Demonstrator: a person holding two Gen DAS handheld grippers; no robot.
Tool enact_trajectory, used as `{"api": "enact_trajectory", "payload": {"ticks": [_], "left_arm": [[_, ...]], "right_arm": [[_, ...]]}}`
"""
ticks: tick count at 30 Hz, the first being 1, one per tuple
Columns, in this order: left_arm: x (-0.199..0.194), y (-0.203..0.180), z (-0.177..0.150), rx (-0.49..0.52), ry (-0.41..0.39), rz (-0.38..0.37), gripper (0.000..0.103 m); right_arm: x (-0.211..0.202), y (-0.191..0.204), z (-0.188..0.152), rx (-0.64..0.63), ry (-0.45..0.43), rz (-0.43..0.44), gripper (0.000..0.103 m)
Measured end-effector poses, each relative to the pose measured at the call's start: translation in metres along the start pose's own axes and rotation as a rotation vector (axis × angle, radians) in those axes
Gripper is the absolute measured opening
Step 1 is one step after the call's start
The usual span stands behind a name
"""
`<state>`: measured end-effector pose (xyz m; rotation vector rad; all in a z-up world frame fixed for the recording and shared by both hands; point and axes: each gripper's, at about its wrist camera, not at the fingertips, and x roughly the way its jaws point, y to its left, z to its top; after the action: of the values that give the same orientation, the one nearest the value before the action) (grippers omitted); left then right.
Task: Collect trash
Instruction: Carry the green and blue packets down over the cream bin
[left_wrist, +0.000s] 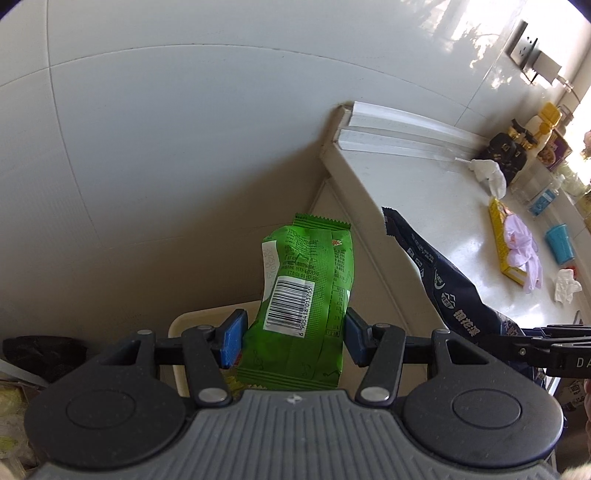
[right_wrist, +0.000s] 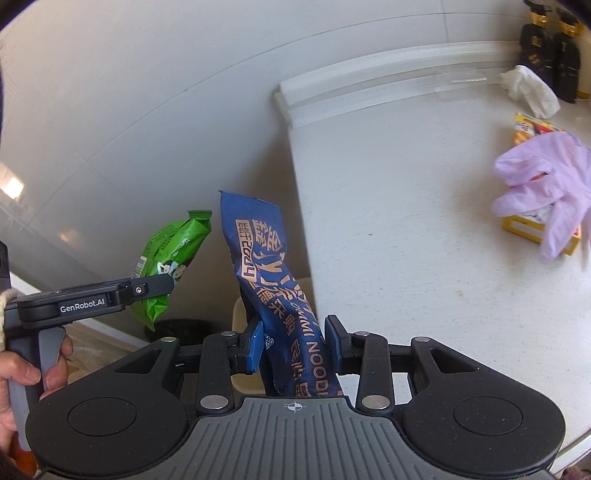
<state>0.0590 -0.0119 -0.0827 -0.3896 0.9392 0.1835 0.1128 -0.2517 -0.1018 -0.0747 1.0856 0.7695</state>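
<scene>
**Both grippers carrying wrappers off the counter**

You are working beside the white counter (right_wrist: 406, 240), with a pale wall (left_wrist: 166, 129) behind it. A purple glove (right_wrist: 546, 184) is lying on a yellow box (left_wrist: 498, 236) on the counter, near a crumpled tissue (right_wrist: 528, 88) and dark bottles (right_wrist: 550, 48).

Your right gripper (right_wrist: 293, 343) is clamping a blue noodle pack (right_wrist: 273, 273), which is standing up past the counter's edge. Your left gripper (left_wrist: 291, 338) is squeezing a green wrapper (left_wrist: 306, 295), barcode facing the camera, just beside the blue one. A bin (left_wrist: 207, 321) is sitting below both.
</scene>
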Motion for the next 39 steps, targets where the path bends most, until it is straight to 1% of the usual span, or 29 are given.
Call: {"api": "enact_trajectory", "payload": {"ticks": [4,7,13,20,25,28,36,39], "left_arm": [[0.003,0.005,-0.005,0.011,0.014,0.037,0.051],[0.009,0.011,-0.009,0.008,0.044,0.065,0.051],[0.026,0.03,-0.024,-0.05,0.107,0.102,0.051],[0.048,0.051,-0.045,-0.107,0.177,0.128,0.051],[0.068,0.062,-0.055,-0.137,0.218,0.146,0.051],[0.082,0.068,-0.058,-0.157,0.242,0.158,0.051],[0.117,0.079,-0.068,-0.168,0.314,0.179,0.051],[0.13,0.084,-0.071,-0.173,0.342,0.177,0.051]], "right_arm": [[0.012,0.015,0.005,-0.051,0.025,-0.032,0.034],[0.022,0.029,0.009,-0.094,0.045,-0.057,0.034],[0.044,0.056,0.013,-0.169,0.098,-0.09,0.034],[0.087,0.076,0.01,-0.213,0.209,-0.116,0.034],[0.124,0.079,0.007,-0.201,0.306,-0.135,0.034],[0.145,0.079,0.007,-0.198,0.359,-0.161,0.034],[0.202,0.074,0.011,-0.216,0.466,-0.253,0.034],[0.218,0.072,0.01,-0.227,0.505,-0.271,0.034]]}}
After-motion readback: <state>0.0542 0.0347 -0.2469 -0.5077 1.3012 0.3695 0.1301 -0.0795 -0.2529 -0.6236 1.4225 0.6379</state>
